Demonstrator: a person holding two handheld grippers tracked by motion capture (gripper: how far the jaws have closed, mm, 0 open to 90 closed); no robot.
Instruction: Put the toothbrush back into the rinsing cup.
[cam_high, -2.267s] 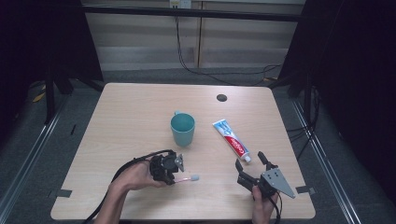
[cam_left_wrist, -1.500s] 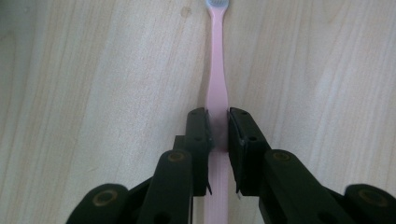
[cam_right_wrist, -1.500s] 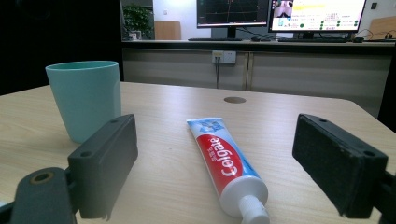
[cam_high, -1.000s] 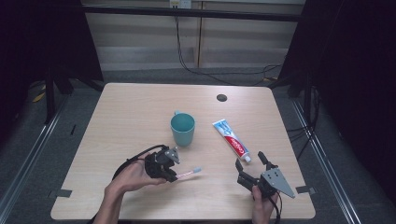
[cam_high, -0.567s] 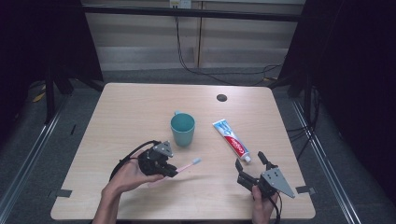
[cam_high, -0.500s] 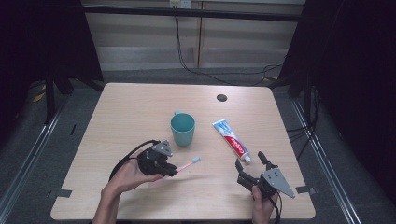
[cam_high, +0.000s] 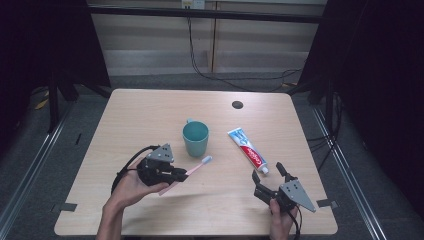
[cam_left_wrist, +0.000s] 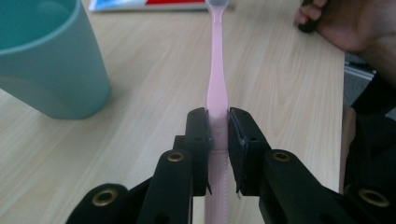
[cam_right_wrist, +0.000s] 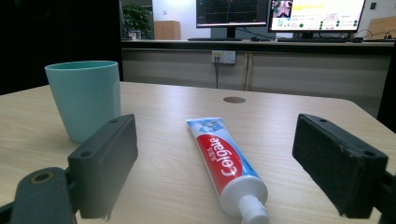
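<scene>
Here we take the cup (cam_high: 195, 138) as our landmark, standing upright near the middle of the table (cam_high: 150, 110). Just left and toward the person from the cup, the left gripper (cam_high: 176, 173) is lifted off the tabletop in the person's left hand (cam_high: 131, 184). In the left gripper view its jaws are pressed tight on the handle of the pink toothbrush (cam_left_wrist: 217, 79), the brush running straight out ahead between them. In the high view the bristle end (cam_high: 207, 159) points up toward the cup's base, near it but apart. To the right of the cup lies the toothpaste tube (cam_high: 247, 150), flat on the table, its white cap (cam_high: 263, 170) turned toward the person. Further right of the cup and nearer the person, the right gripper (cam_high: 269, 178) rests low by the cap; in its own view the jaws stand wide apart with nothing between them, the tube lying ahead in the gap. Beyond the cup, toward the far edge, we note a dark round hole (cam_high: 237, 104) in the tabletop.
</scene>
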